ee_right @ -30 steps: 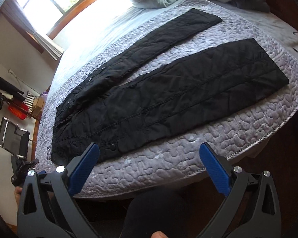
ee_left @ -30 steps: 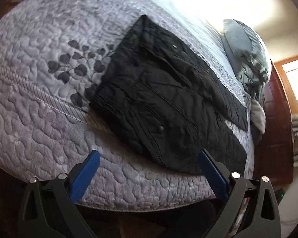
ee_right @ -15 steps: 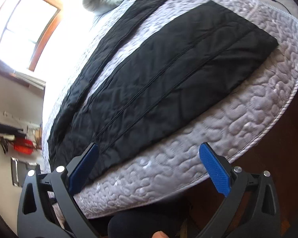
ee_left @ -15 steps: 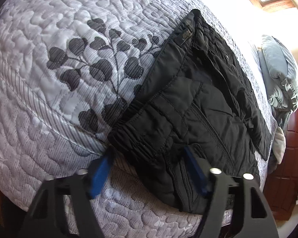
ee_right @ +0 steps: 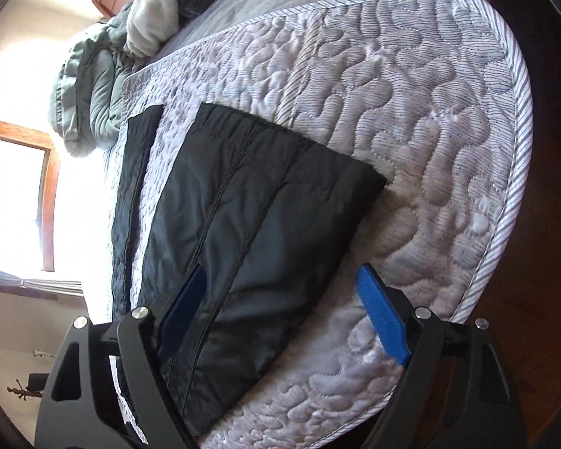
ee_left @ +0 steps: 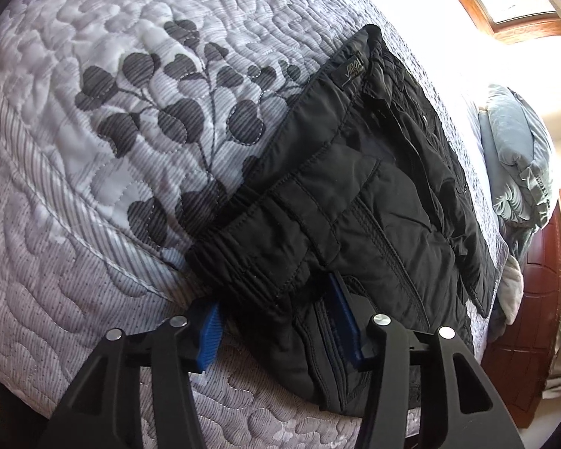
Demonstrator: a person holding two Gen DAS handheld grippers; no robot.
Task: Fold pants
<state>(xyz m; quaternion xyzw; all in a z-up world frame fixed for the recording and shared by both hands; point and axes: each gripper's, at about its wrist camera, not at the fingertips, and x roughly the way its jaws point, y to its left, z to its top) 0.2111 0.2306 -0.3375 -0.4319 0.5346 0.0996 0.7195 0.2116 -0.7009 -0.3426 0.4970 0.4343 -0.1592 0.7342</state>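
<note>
Black quilted pants (ee_left: pixel 355 205) lie flat on a bed. Their waistband hangs over the near mattress edge. My left gripper (ee_left: pixel 276 325) straddles the near waistband corner. Bunched fabric fills the gap between its blue pads (ee_left: pixel 342 318), which press on it while the jaws are opening slightly. In the right wrist view the near pant leg (ee_right: pixel 261 224) ends at a hem, and the other leg (ee_right: pixel 131 187) lies beyond it. My right gripper (ee_right: pixel 280 314) hovers low over that leg's near edge. Its jaws are wide and closing, one pad over the cloth and the other over the quilt, neither pressing.
A grey quilted bedspread (ee_left: pixel 93 149) with a dark leaf print covers the mattress, and its striped border (ee_right: pixel 512 187) marks the edge. A grey-green duvet (ee_right: pixel 89 86) and white blanket are heaped at the head. Dark wooden furniture (ee_left: pixel 535 299) stands beside the bed, with bright windows (ee_right: pixel 11 202) behind.
My left gripper dropped to the waistband corner and closed from wide open onto it. My right gripper swept along the bed toward the leg's hem, rolled, and began narrowing.
</note>
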